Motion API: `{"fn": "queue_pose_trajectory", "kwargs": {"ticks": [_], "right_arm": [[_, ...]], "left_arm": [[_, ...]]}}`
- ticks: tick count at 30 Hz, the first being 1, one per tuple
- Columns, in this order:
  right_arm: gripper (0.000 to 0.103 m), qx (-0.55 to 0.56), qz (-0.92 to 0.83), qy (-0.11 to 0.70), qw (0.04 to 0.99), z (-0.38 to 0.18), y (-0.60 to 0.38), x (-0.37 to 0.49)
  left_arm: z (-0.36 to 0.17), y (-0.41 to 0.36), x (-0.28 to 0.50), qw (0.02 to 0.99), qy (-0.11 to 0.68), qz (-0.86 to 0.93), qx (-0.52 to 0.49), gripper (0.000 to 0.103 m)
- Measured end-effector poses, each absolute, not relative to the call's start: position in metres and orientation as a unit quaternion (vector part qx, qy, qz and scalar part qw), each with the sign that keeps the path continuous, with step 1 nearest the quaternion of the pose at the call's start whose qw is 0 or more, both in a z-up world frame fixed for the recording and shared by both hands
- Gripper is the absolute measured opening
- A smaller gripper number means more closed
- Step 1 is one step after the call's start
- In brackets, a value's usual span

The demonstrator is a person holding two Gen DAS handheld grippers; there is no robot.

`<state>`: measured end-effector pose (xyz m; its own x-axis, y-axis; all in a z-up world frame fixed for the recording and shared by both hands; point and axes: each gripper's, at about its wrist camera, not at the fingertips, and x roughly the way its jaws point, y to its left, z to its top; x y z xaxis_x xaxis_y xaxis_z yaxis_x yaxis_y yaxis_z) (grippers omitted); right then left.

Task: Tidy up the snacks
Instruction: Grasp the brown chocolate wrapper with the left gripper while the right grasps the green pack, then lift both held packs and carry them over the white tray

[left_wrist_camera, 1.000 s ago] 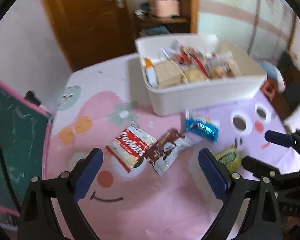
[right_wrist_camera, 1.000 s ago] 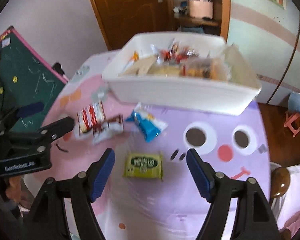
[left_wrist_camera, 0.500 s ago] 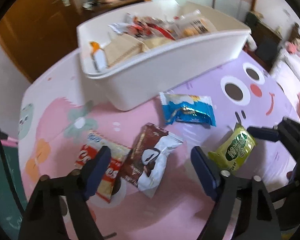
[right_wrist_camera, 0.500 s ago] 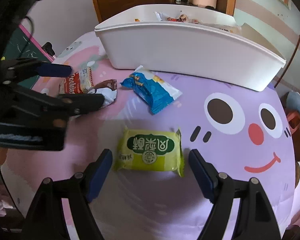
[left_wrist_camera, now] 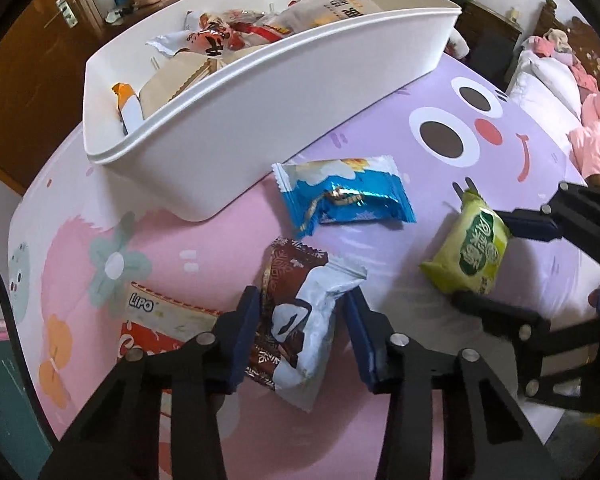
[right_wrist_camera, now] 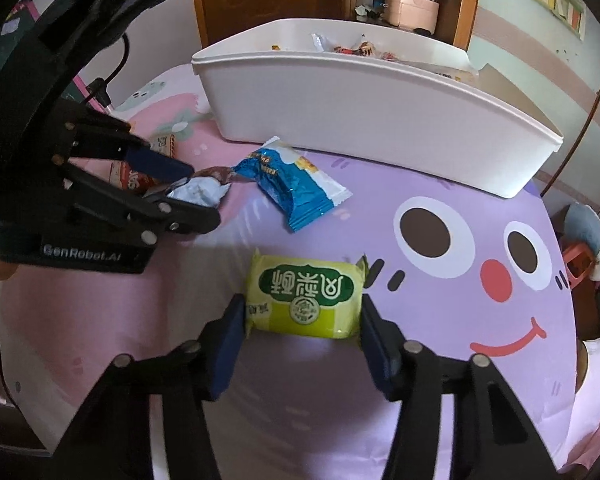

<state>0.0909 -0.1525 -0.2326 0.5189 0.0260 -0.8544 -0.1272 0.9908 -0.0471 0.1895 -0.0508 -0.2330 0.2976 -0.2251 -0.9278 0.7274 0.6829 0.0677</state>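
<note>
A brown and white snack pack (left_wrist_camera: 300, 320) lies on the pink mat. My left gripper (left_wrist_camera: 302, 300) points down over it, its jaws closing with both pads against the pack's sides; the right wrist view shows this pinch on the pack (right_wrist_camera: 198, 192) too. A green snack pack (right_wrist_camera: 304, 292) lies on the purple part of the mat. My right gripper (right_wrist_camera: 302, 304) straddles it, jaws closing, a pad touching each end. A blue snack pack (left_wrist_camera: 348, 196) lies loose between them. A red cookie pack (left_wrist_camera: 156, 320) sits partly under the left finger.
A long white bin (left_wrist_camera: 260, 112) holding several snack packs stands just behind the loose ones. The round table's cartoon mat (right_wrist_camera: 460, 320) drops off at its front and right edges. A green chalkboard (left_wrist_camera: 4, 400) stands at the left, a bed at the right.
Both grippers came down to the table and closed in. The left one now pinches the brown and white pack; the right one's pads have reached the ends of the green pack.
</note>
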Motion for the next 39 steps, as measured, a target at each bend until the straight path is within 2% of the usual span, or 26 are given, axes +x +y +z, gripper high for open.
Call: {"fn": "queue_pose_trajectory", "kwargs": {"ticks": [7, 13, 28, 39], "right_arm": [[0.051, -0.038, 0.042, 0.489, 0.87, -0.224, -0.165, 0.089], [0.051, -0.036, 0.052, 0.484, 0.873, -0.194, -0.172, 0.089], [0.051, -0.013, 0.052, 0.458, 0.887, -0.078, -0.205, 0.086], [0.051, -0.002, 0.048, 0.402, 0.914, 0.008, -0.216, 0.111]], "left_arm": [[-0.223, -0.051, 0.182, 0.782, 0.52, -0.272, 0.209, 0.031], [-0.197, -0.053, 0.169, 0.804, 0.521, -0.221, 0.185, 0.03], [-0.069, -0.049, 0.12, 0.86, 0.496, -0.104, 0.065, 0.03], [0.005, -0.059, 0.137, 0.878, 0.468, -0.095, 0.04, 0.03]]}}
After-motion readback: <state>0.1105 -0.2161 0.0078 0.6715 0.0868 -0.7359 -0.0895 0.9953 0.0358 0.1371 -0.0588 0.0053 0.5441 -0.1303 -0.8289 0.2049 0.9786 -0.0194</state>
